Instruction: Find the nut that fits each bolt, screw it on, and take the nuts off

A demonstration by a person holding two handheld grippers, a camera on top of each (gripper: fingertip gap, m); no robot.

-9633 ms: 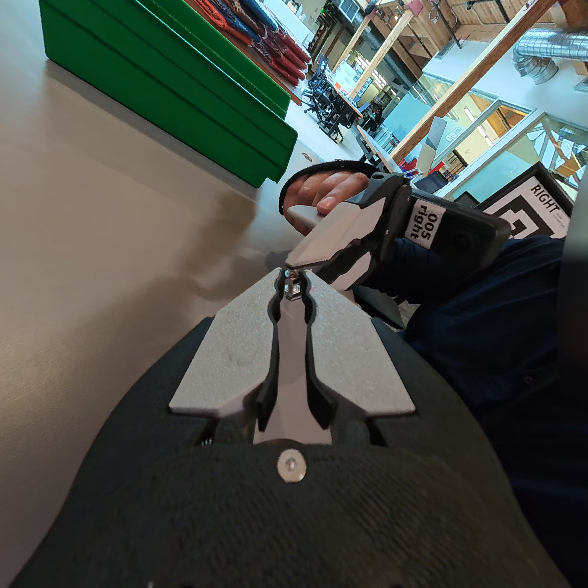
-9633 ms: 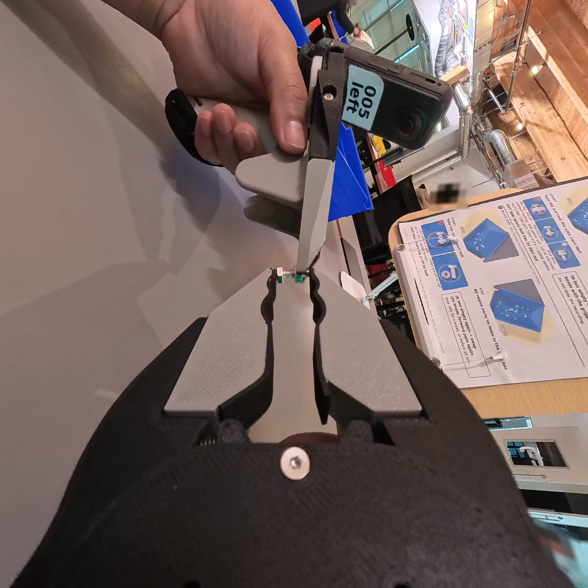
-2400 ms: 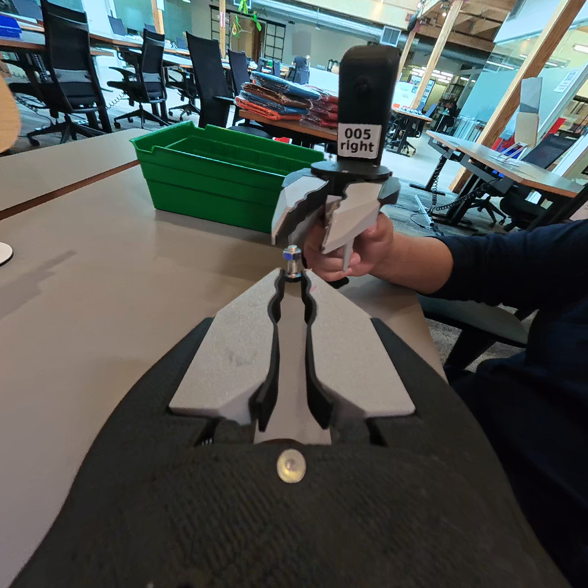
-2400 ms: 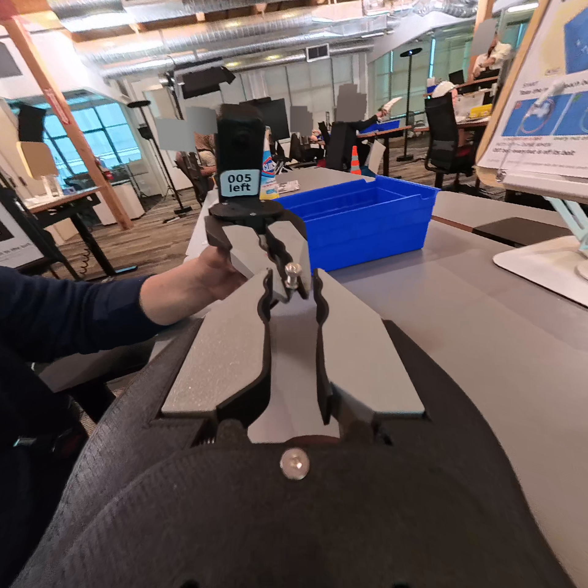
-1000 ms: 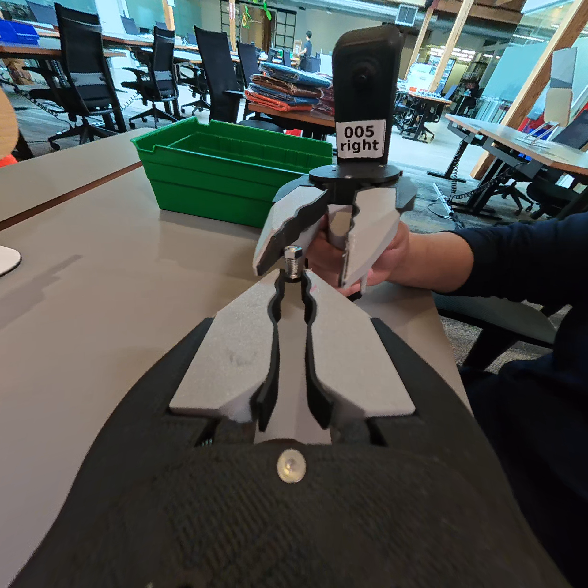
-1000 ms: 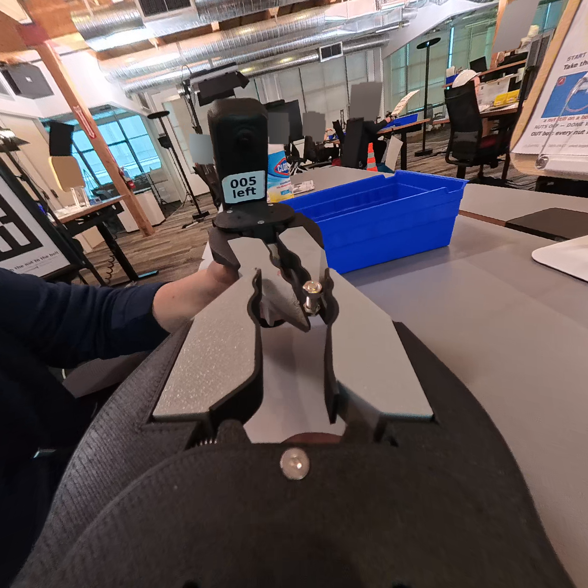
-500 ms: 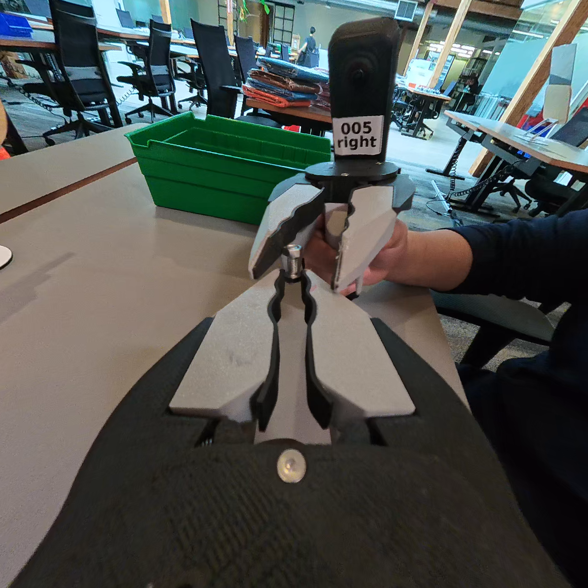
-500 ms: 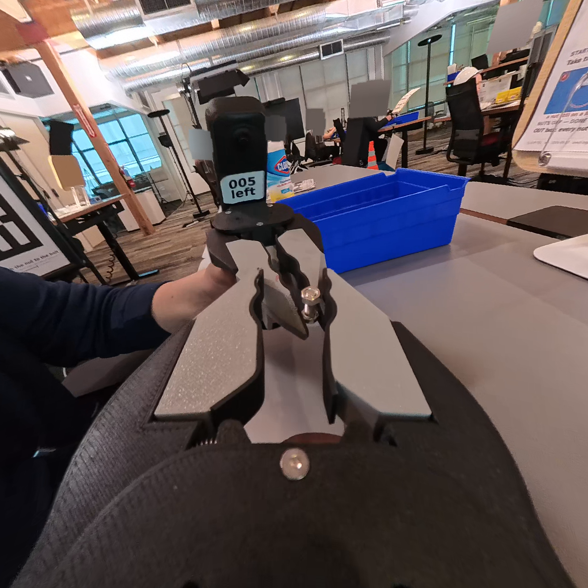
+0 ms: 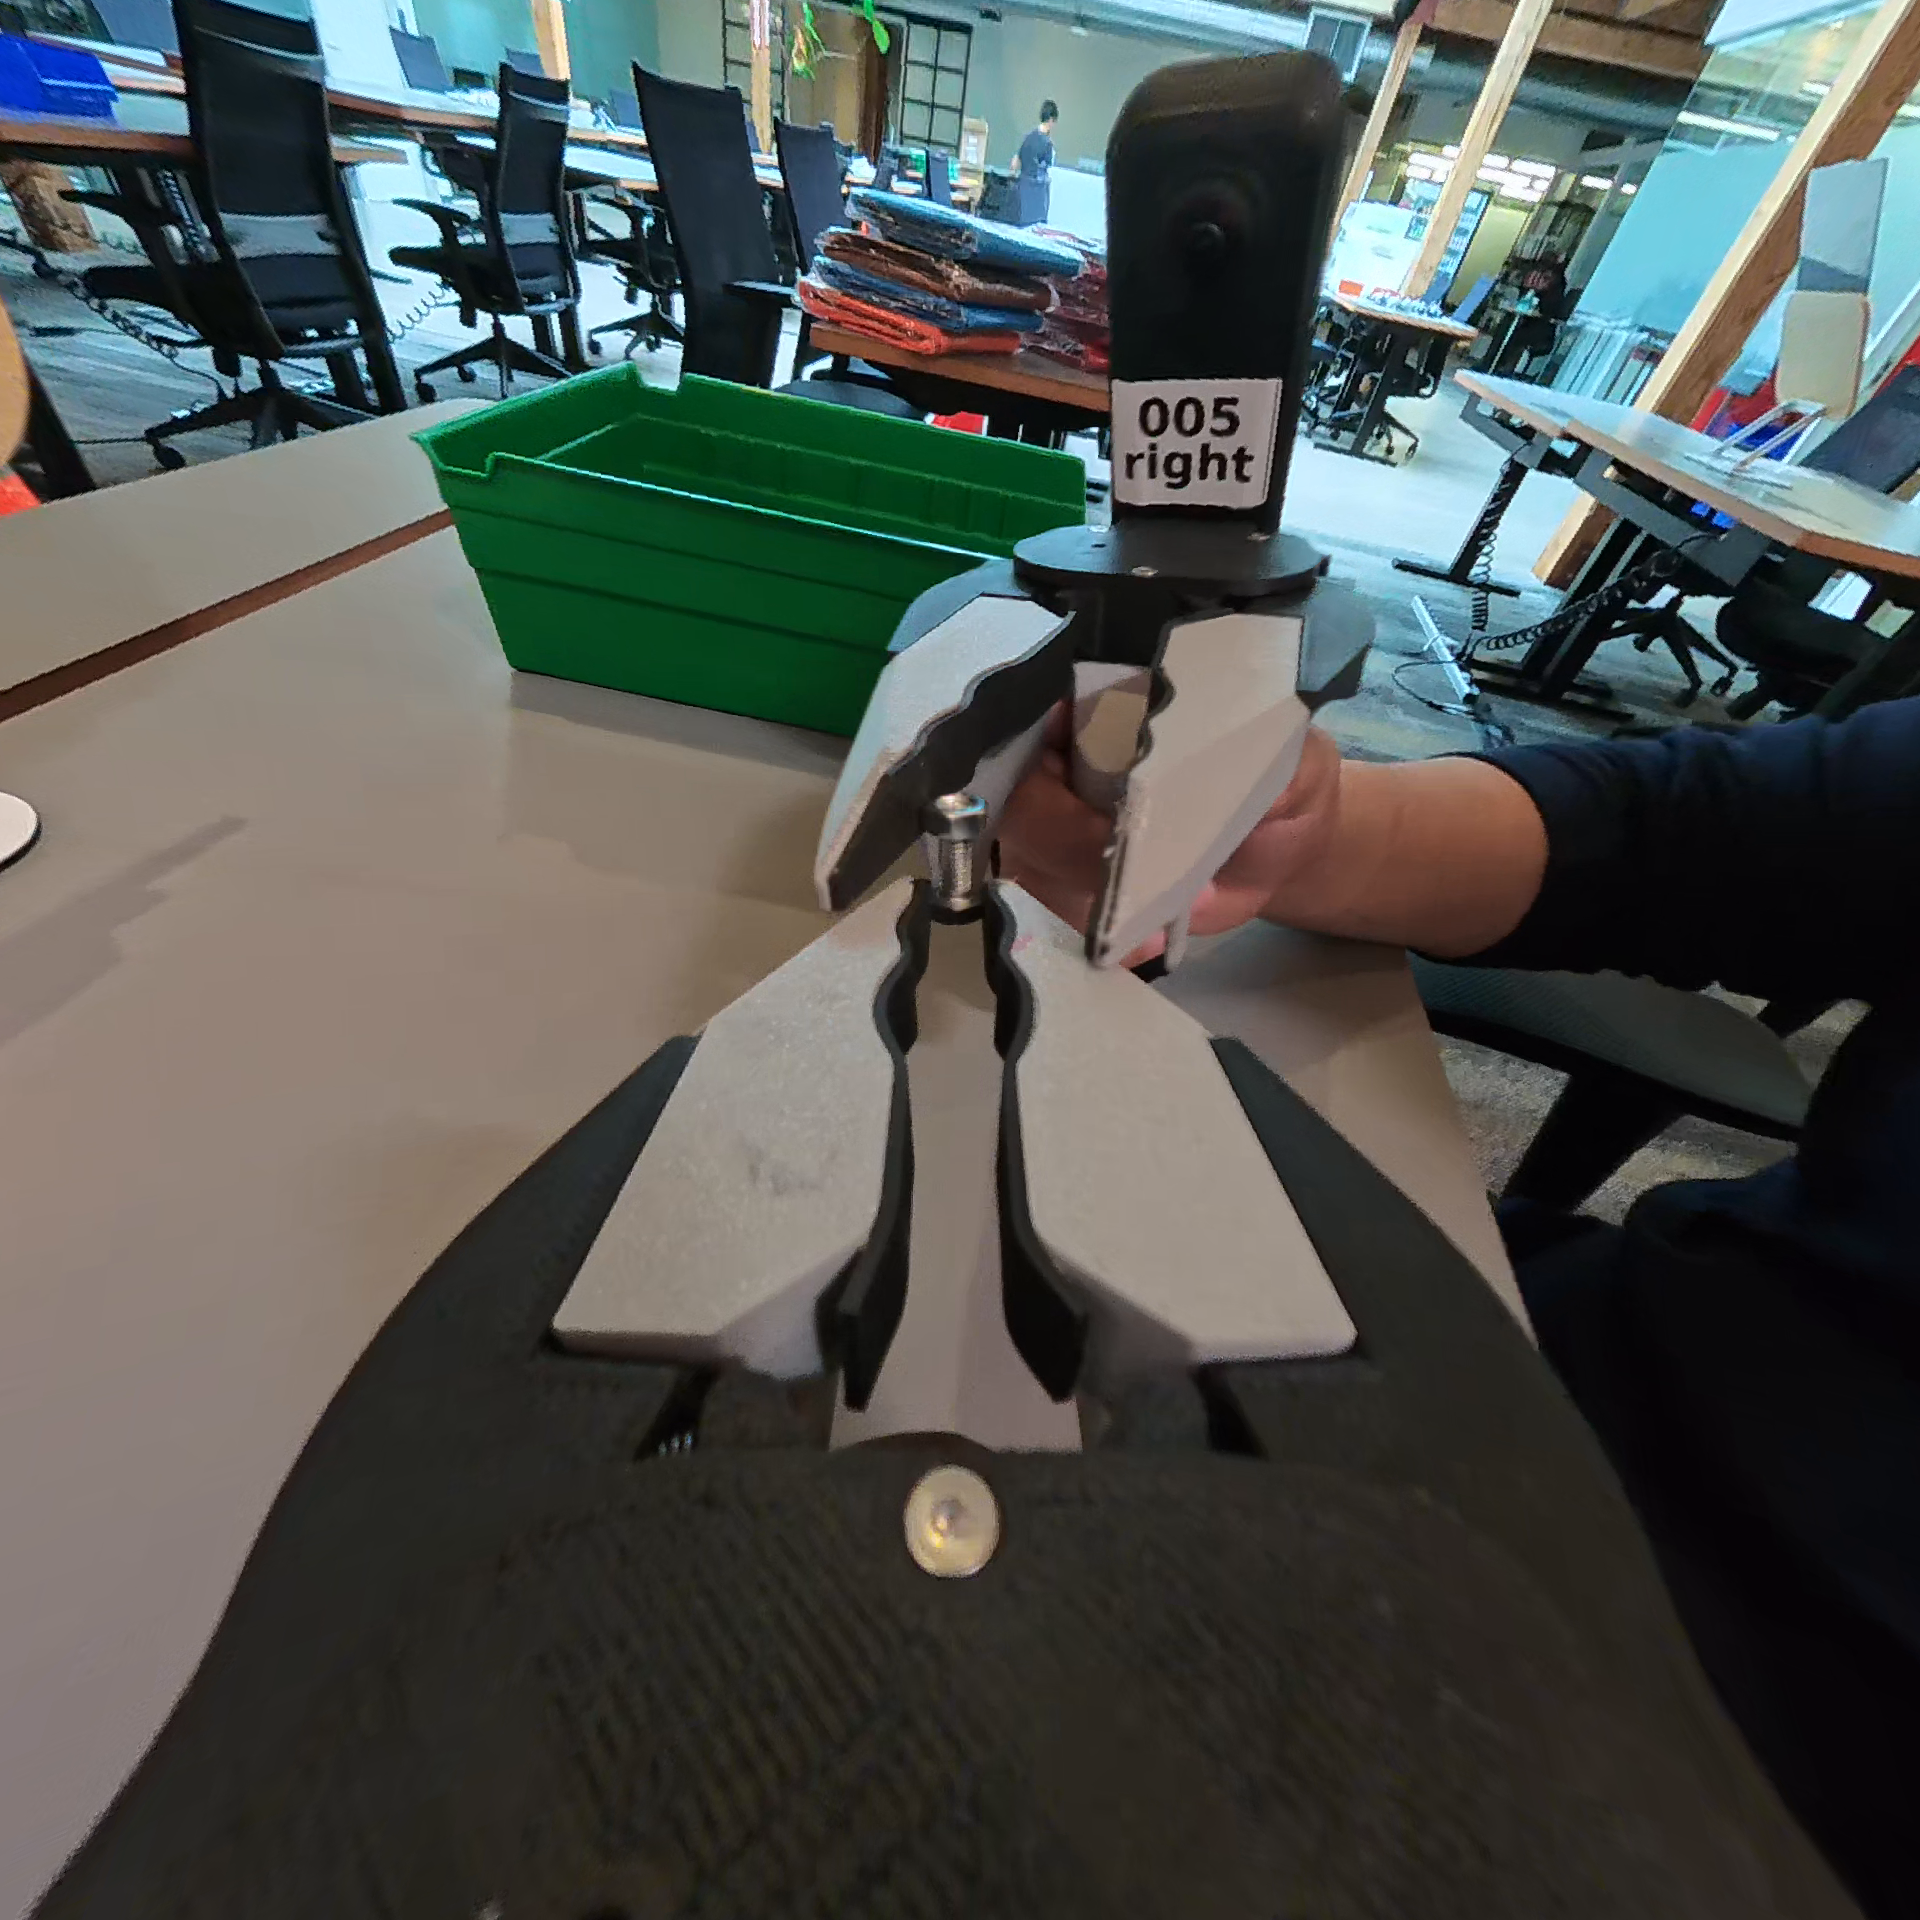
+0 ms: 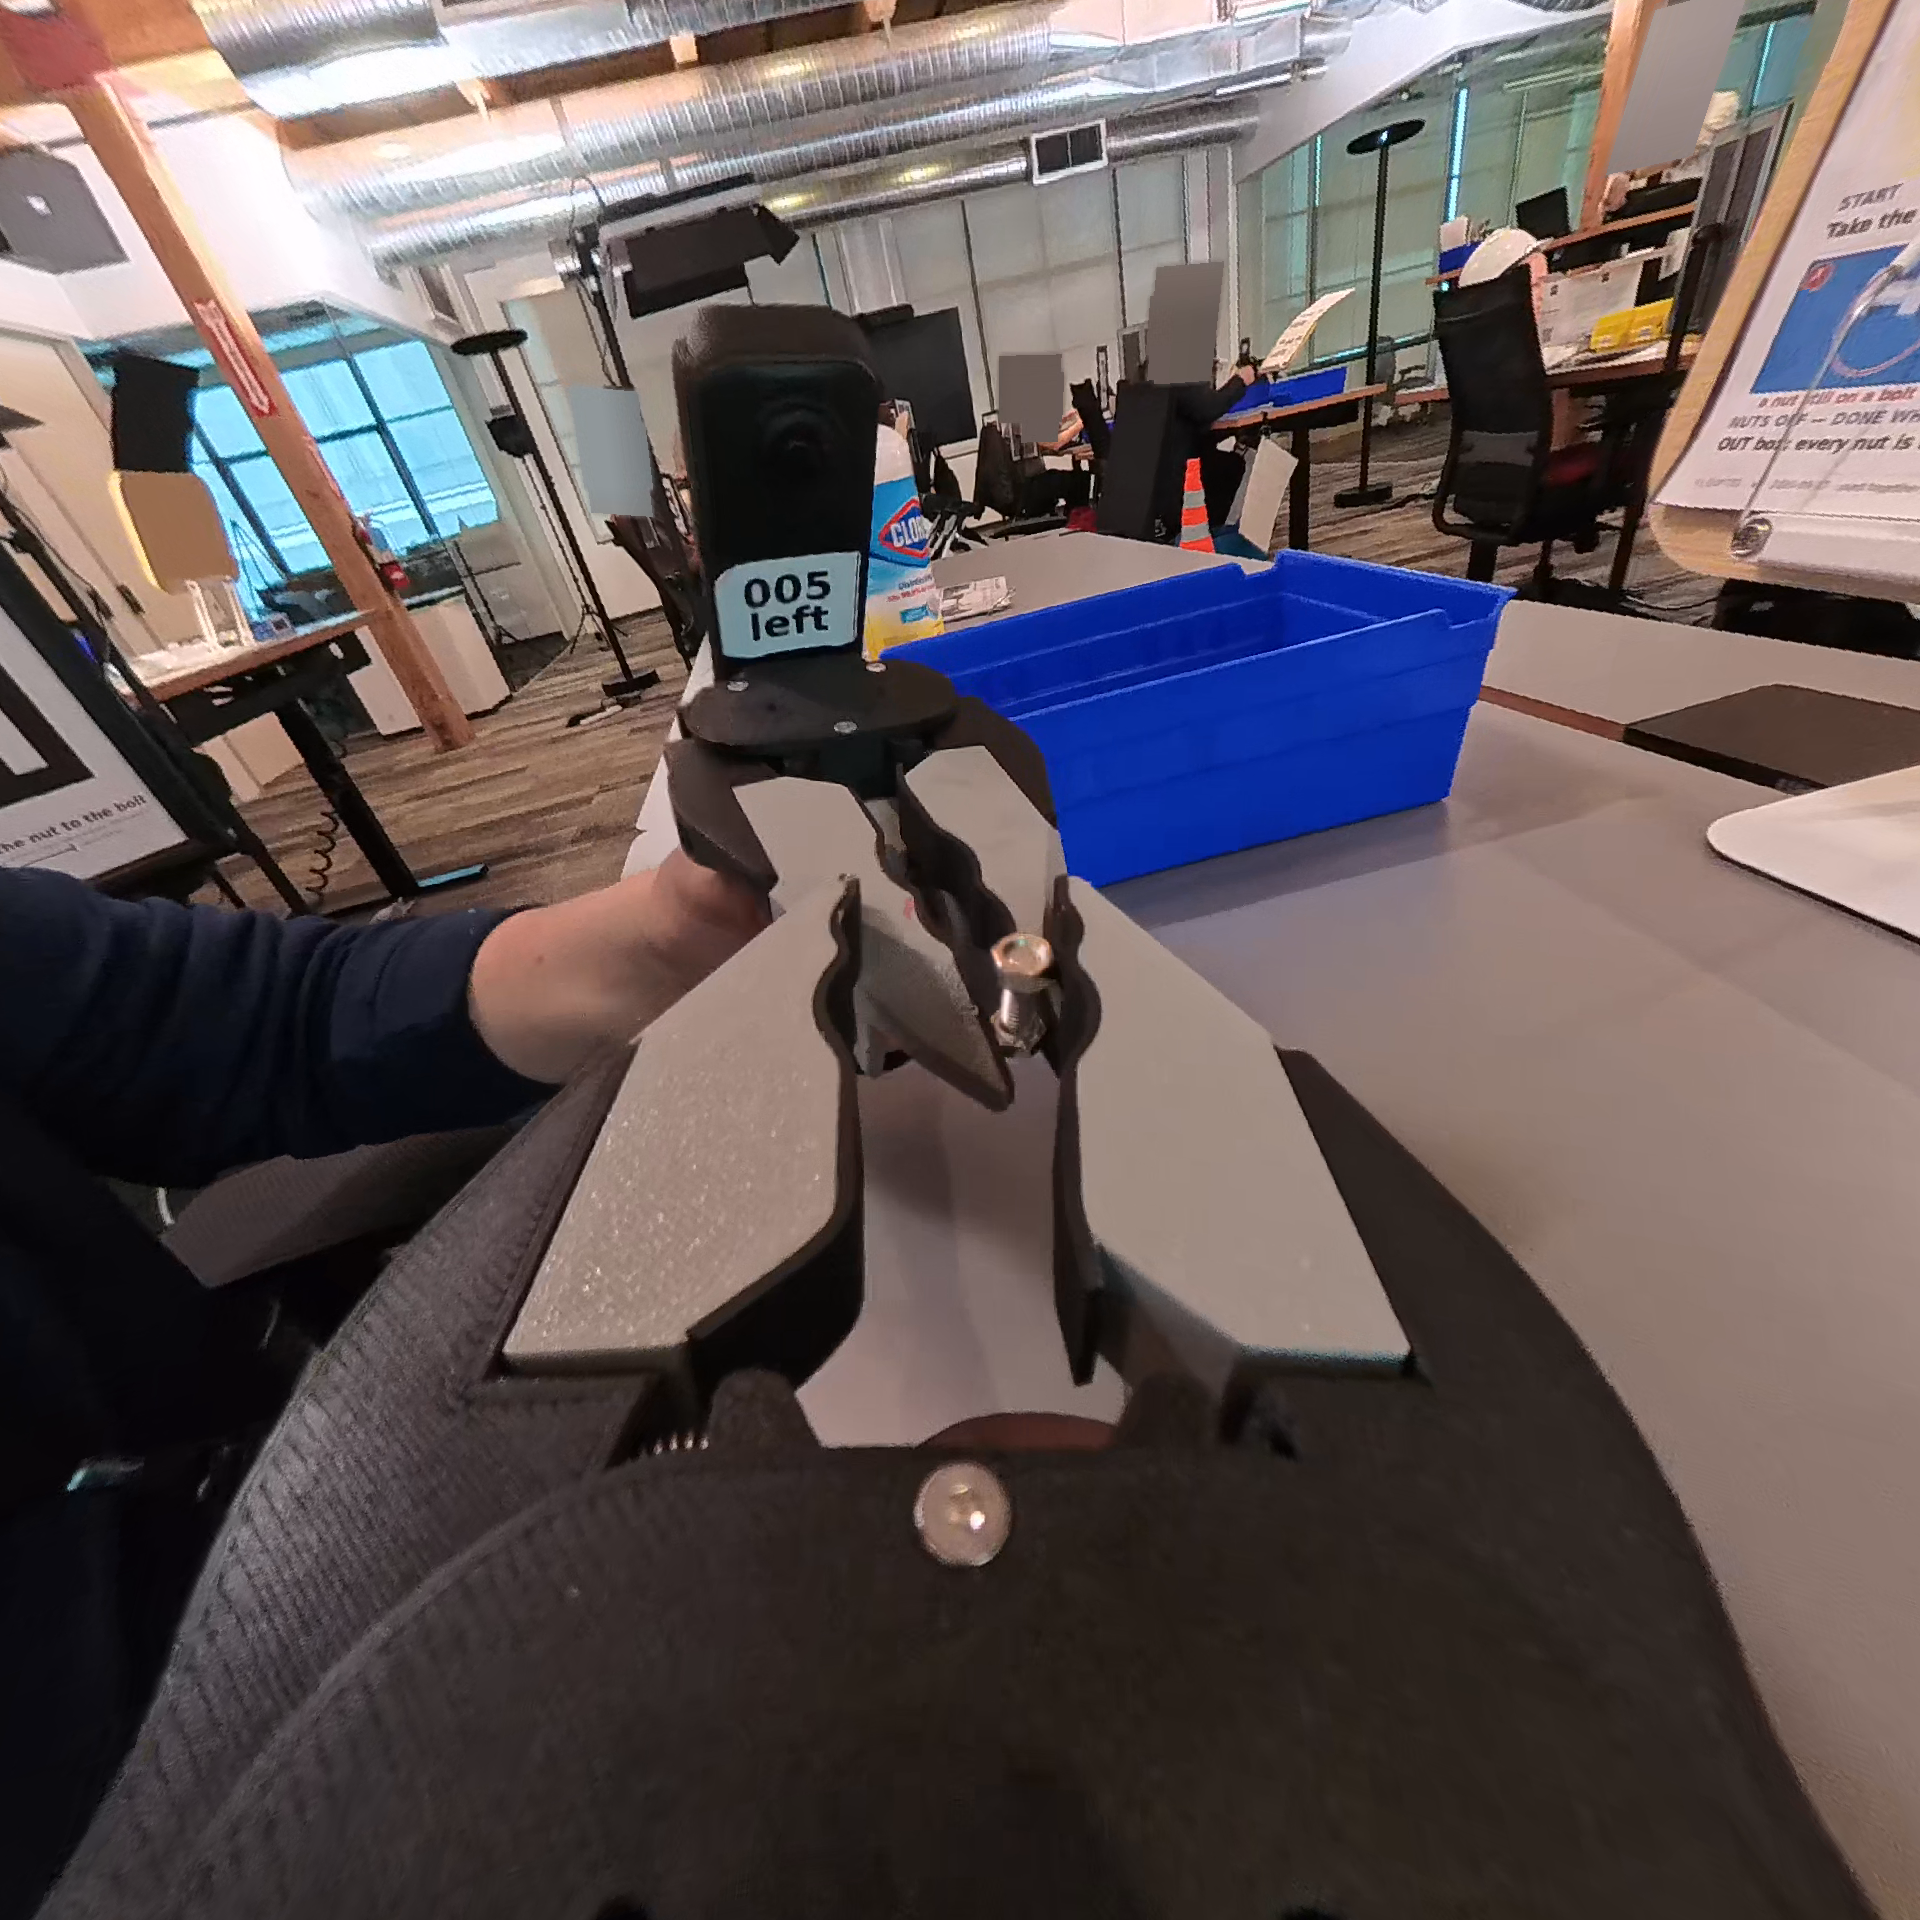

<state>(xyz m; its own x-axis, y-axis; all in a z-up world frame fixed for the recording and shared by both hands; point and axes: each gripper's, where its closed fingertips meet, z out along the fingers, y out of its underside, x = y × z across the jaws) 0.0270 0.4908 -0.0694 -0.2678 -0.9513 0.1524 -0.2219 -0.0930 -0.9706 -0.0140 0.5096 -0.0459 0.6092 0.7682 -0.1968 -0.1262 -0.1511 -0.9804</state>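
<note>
Sitting at far left on the grey worktop (image 9: pixel 312 831): a green bin (image 9: pixel 727 582). Pinching a silver bolt (image 9: pixel 956 857) upright by its lower end above the worktop: the left gripper (image 9: pixel 951 920), fingertips closed on it. Flanking the bolt's head just beyond: the right gripper (image 9: pixel 977 904), fingers spread apart. Standing behind in the right wrist view: a blue bin (image 10: pixel 1247 717).
</note>
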